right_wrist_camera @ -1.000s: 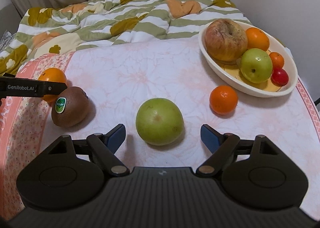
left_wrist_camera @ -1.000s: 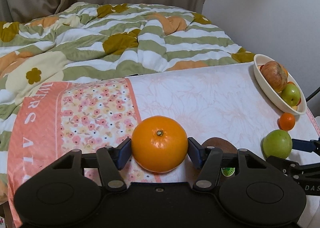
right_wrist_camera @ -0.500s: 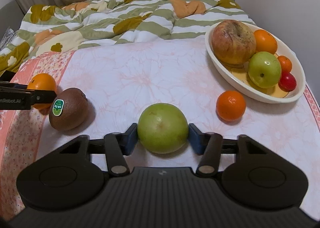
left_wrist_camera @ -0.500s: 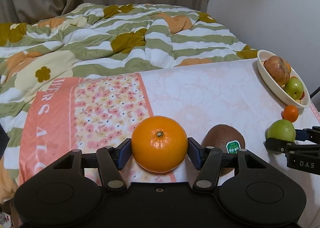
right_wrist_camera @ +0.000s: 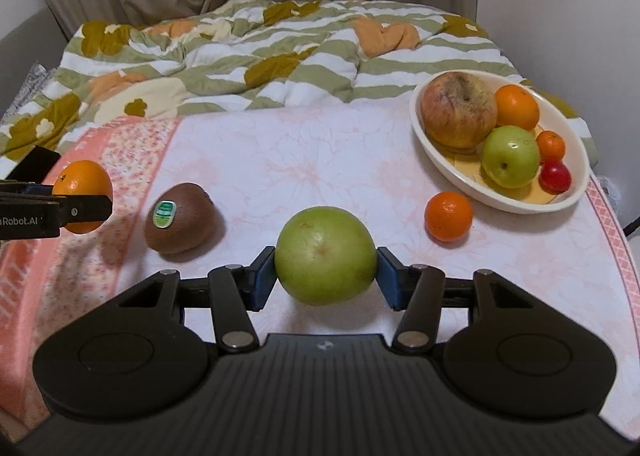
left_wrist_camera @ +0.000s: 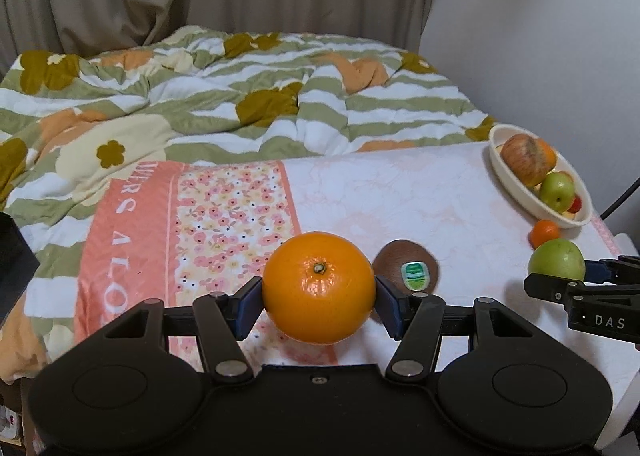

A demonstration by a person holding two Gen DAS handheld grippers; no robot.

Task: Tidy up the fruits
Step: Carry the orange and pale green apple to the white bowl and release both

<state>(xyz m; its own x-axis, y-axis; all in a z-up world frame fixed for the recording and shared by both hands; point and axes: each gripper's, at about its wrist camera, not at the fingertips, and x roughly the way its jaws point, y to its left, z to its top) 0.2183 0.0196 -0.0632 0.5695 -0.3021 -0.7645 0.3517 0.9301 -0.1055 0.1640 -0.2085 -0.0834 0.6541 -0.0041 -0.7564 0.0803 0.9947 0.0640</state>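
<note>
My left gripper (left_wrist_camera: 319,302) is shut on a large orange (left_wrist_camera: 319,287) and holds it above the tablecloth. My right gripper (right_wrist_camera: 325,276) is shut on a big green fruit (right_wrist_camera: 325,255), also lifted a little. A brown kiwi (right_wrist_camera: 180,218) with a green sticker lies on the cloth between them. A small mandarin (right_wrist_camera: 448,216) lies in front of a white oval bowl (right_wrist_camera: 532,203) at the right, which holds a large apple (right_wrist_camera: 458,114), an orange, a green apple (right_wrist_camera: 510,162) and small red and orange fruits.
The table has a pink and white floral cloth (right_wrist_camera: 300,160). Behind it lies a bed with a green, white and orange striped quilt (left_wrist_camera: 240,96). A white wall is to the right and curtains at the back.
My right gripper closed on the green fruit and raised it slightly. My left gripper lifted the orange higher and drew back, so the kiwi now shows fully.
</note>
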